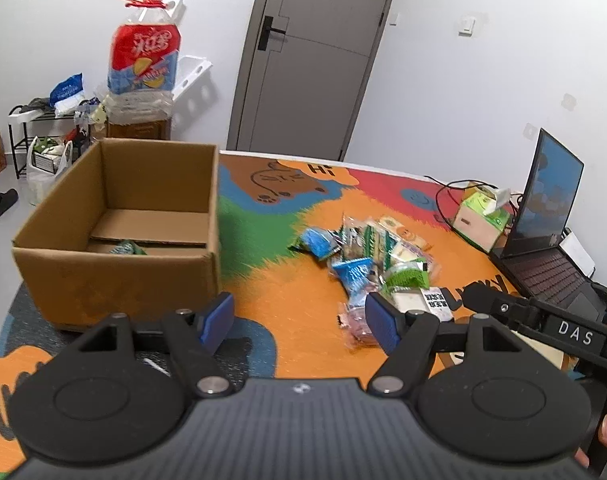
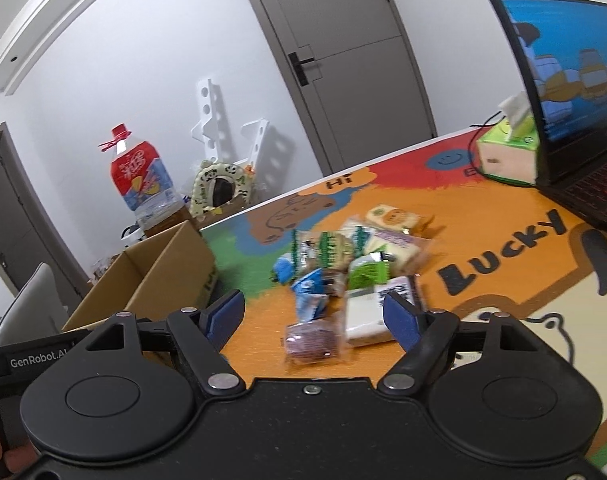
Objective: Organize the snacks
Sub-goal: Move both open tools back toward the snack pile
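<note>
Bright even indoor light, soft shadows, strong fisheye bending at edges, slight motion blur, dark vignetted corners

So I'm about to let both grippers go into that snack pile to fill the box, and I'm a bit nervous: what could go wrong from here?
1. The snack pile is overlapping packets, so the open right gripper may catch two at once or drag neighbours.
2. The left gripper, also open, hangs close beside the right; they could collide over the pile.
3. The tissue box, its cable and the laptop sit just beyond the pile; a wide sweep might knock them.
</note>
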Motion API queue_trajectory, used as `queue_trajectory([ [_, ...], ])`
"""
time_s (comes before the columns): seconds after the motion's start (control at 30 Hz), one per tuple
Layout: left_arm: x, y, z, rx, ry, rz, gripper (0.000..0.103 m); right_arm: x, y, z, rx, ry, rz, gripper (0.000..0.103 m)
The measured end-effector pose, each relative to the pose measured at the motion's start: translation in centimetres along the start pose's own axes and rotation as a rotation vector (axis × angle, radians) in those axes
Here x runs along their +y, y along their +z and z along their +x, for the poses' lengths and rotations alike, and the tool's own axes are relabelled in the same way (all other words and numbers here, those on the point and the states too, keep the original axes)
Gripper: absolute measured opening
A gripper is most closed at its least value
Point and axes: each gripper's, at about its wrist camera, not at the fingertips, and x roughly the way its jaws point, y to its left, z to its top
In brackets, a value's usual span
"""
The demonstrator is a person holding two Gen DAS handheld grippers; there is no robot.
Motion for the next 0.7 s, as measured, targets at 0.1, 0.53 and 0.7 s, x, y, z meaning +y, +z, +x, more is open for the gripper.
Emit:
queue_trajectory([
  [0.1,-0.7,-0.2,0.6,0.011,-0.005,0.012,0.071,-0.9,0.1,-0.1,-0.001,-0.015,0.005,0.076],
  [0.53,-2.2,-0.7,4.8,0.075,-0.007,0.022,0.071,-3.8,-0.5,1.9,0.06,-0.054,0.009,0.076],
  [0.7,-2.5,-1.0,6.6,0.107,0.003,0.022,0.071,-4.5,-0.6,3.5,0.089,-0.052,0.011,0.076],
])
